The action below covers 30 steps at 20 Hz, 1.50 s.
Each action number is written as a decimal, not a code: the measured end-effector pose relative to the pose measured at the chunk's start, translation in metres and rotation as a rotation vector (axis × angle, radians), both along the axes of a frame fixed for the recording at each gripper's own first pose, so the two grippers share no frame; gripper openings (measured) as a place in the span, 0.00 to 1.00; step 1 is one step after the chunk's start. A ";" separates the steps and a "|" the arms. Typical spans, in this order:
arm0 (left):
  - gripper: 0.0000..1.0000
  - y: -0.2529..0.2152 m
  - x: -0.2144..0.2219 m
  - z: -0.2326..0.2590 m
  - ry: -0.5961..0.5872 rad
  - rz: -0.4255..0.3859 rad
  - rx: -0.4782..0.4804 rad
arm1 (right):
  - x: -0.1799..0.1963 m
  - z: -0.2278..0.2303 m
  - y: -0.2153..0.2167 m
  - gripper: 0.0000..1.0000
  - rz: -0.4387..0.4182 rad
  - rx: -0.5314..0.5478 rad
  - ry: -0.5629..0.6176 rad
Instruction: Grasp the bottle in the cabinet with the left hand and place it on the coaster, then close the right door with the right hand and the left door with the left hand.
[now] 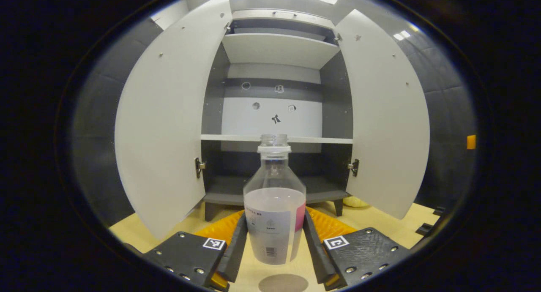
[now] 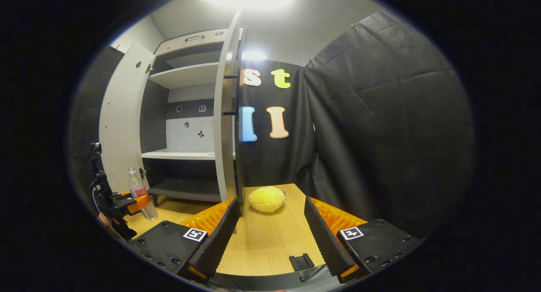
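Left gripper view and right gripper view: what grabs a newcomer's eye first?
In the left gripper view, the clear bottle, cap off, held upright between the left tool fingers above the wooden table, with the coaster just below. Behind it the cabinet gapes, both doors wide. In the right gripper view, a yellow ball beyond the open right tool.
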<state>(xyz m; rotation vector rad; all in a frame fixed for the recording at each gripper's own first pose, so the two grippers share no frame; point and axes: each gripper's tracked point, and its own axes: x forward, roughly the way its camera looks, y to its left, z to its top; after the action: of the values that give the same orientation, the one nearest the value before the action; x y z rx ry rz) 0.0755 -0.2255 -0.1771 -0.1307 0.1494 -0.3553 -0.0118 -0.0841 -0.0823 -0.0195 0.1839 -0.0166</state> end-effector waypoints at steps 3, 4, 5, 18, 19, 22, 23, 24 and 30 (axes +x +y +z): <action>0.69 0.001 -0.013 -0.023 0.020 -0.001 -0.002 | -0.005 -0.002 0.003 0.98 0.012 -0.018 0.002; 0.69 0.000 -0.016 -0.031 0.021 -0.004 0.004 | -0.007 -0.001 0.003 0.98 0.015 -0.025 0.003; 0.69 -0.001 -0.020 -0.038 0.020 -0.006 0.014 | -0.008 -0.001 0.003 0.98 0.018 -0.033 0.003; 0.71 -0.007 -0.043 -0.107 0.098 -0.007 0.079 | -0.008 -0.003 0.017 0.98 0.061 -0.075 0.024; 0.77 -0.008 -0.043 -0.107 0.106 -0.007 0.079 | -0.008 -0.006 0.019 0.98 0.068 -0.068 0.034; 0.81 -0.011 -0.049 -0.105 0.124 -0.003 0.089 | -0.006 -0.005 0.024 0.98 0.083 -0.040 0.036; 0.88 -0.009 -0.053 -0.100 0.120 -0.002 0.089 | -0.005 -0.005 0.025 0.98 0.086 -0.030 0.032; 0.95 -0.008 -0.058 -0.095 0.114 -0.008 0.086 | -0.004 -0.005 0.026 0.98 0.087 -0.022 0.030; 0.95 0.005 -0.058 -0.026 0.044 0.025 0.094 | 0.002 -0.004 0.032 0.98 0.108 0.048 0.018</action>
<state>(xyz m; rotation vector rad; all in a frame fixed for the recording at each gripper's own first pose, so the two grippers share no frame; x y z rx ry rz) 0.0173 -0.2208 -0.2031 -0.0475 0.2078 -0.3196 -0.0096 -0.0520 -0.0865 0.0179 0.2014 0.0957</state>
